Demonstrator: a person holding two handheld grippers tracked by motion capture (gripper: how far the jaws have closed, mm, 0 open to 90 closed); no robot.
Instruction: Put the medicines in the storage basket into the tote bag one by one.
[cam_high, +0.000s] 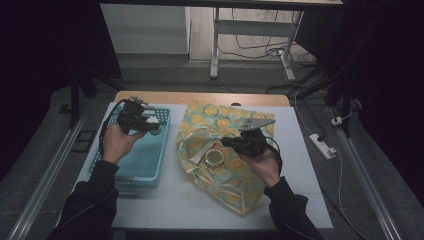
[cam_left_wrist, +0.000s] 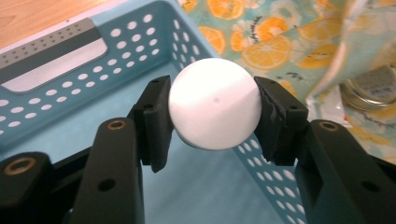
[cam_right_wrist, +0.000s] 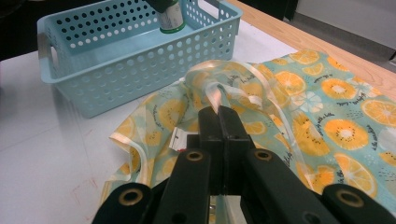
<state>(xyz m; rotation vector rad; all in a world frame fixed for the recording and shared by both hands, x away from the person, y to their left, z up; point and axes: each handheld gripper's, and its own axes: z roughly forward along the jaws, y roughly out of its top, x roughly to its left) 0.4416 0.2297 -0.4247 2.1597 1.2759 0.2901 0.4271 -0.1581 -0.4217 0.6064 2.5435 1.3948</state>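
Now the left hand-held gripper (cam_left_wrist: 212, 112) pinches a white ball (cam_left_wrist: 215, 103) just above the basket (cam_left_wrist: 56, 93), while the right hand-held gripper (cam_right_wrist: 219, 122) clamps the bag (cam_right_wrist: 299, 93) beside it.

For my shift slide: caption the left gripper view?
Left hand-held gripper holding a white ball above the blue perforated basket.

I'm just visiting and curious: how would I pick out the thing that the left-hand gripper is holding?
Find the light blue perforated basket on the left of the table. Above it, the left gripper clamps a smooth white ball between its black jaws. It is plain and round, unlike the orange-patterned bag beside the basket.
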